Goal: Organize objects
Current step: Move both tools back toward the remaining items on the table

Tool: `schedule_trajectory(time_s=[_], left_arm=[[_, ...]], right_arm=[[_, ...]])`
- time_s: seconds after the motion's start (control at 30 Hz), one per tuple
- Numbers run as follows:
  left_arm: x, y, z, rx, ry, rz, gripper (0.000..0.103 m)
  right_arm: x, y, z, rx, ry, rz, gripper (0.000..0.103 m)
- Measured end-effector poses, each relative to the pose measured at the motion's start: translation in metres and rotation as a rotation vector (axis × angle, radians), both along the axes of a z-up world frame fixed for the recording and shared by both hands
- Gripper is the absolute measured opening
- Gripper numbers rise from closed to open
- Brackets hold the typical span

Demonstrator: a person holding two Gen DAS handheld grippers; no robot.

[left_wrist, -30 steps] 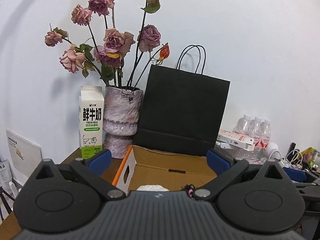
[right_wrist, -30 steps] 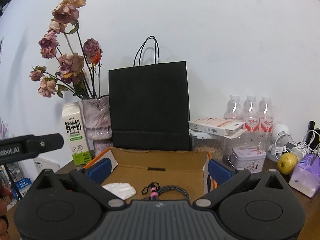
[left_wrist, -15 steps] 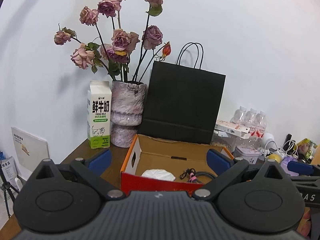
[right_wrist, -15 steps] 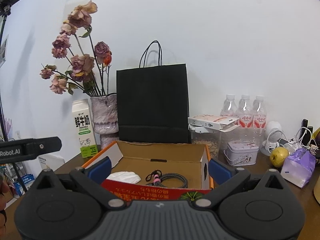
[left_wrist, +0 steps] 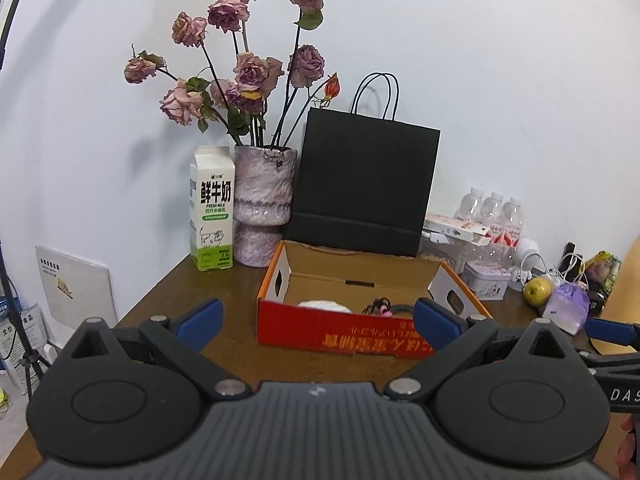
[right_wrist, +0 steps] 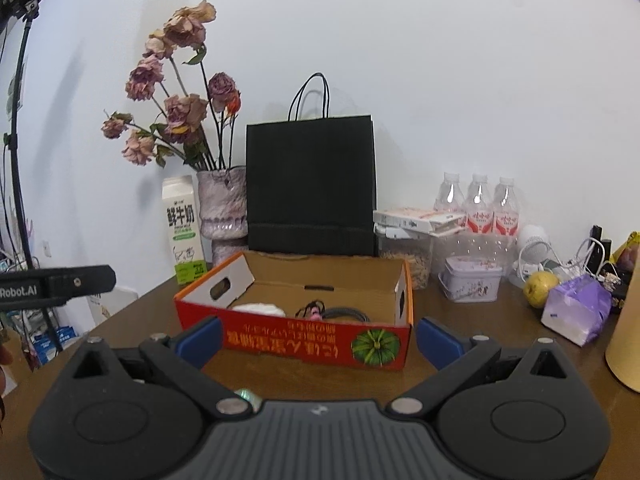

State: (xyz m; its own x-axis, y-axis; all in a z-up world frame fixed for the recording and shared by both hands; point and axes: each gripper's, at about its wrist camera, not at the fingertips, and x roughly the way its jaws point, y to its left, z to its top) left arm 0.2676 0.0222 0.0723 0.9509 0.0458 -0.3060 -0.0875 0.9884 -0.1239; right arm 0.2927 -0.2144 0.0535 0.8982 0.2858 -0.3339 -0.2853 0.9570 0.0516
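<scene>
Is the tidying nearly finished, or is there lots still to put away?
Partly done, it seems. A white wad and a coiled cable already lie in the box. Nothing is in hand: the left gripper and right gripper are both open and empty. A pear, purple pack and tin sit loose on the table.

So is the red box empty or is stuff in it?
Not empty. The red box holds a white bundle and a coiled dark cable.
</scene>
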Motion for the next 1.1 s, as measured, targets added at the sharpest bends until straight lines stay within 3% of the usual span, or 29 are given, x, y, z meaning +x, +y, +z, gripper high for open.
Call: schedule_trajectory(time_s=[0.6,1.1], left_arm=[[-0.06,0.002,-0.013,0.025,0.047,0.016,0.103],[-0.087,0.007,-0.042,0.031,0.108,0.006,0.103]], right_arm=[[-0.062,-0.013,-0.023,-0.023,0.053,-0.002,0.103],[-0.083,-0.018,-0.058,-0.056,0.137,0.003,0.103]])
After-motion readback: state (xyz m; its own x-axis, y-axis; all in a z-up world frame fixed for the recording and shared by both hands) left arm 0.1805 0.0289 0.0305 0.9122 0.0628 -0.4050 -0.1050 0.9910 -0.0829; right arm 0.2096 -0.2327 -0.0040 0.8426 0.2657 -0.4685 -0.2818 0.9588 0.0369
